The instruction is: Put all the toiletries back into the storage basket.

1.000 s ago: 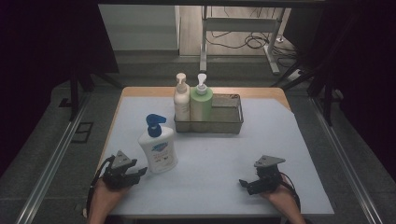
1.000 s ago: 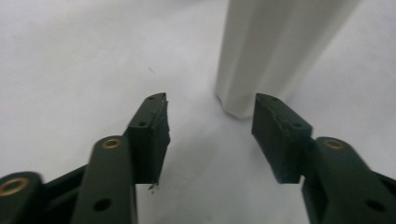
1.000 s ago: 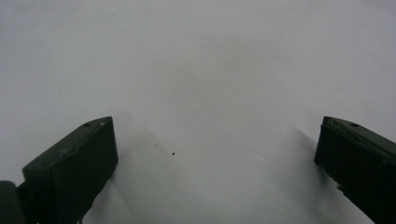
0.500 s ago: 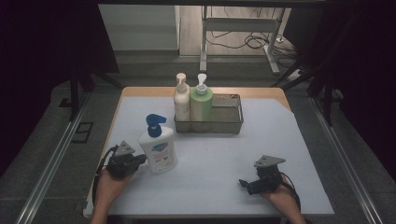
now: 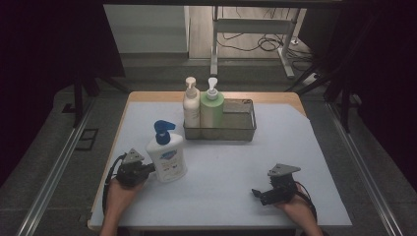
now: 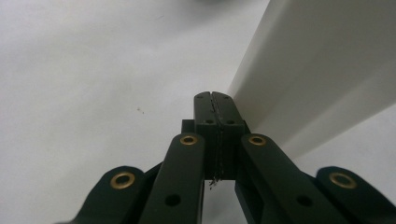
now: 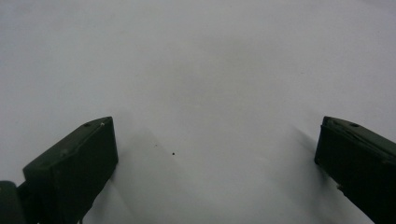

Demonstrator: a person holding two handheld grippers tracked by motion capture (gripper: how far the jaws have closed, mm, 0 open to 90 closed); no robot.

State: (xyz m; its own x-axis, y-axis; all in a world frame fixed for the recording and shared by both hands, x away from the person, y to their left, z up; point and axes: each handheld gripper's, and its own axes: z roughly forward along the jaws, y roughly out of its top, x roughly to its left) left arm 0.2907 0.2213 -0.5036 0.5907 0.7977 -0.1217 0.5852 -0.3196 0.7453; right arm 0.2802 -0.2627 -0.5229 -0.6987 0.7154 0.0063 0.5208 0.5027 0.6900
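Note:
A white pump bottle [image 5: 167,158] with a blue pump head stands upright on the pale mat, left of centre. My left gripper [image 5: 149,169] lies on the mat at its left side, tips pointing at the bottle's lower wall. In the left gripper view its jaws [image 6: 213,97] meet flat against each other, having just been closing, with nothing between them; the bottle's white wall [image 6: 327,70] rises right beside the tips. My right gripper [image 5: 257,193] rests on the mat at the front right, open, with bare mat between its fingers [image 7: 217,133].
A wire basket [image 5: 241,129] stands at the back centre of the mat. A cream pump bottle [image 5: 191,105] and a green pump bottle [image 5: 212,109] stand in its left end. The table's wooden edge [image 5: 147,96] borders the mat at the back.
The left hand has slid forward and to the right, up to the white bottle's side, and its jaws have closed together. The right hand has stayed put.

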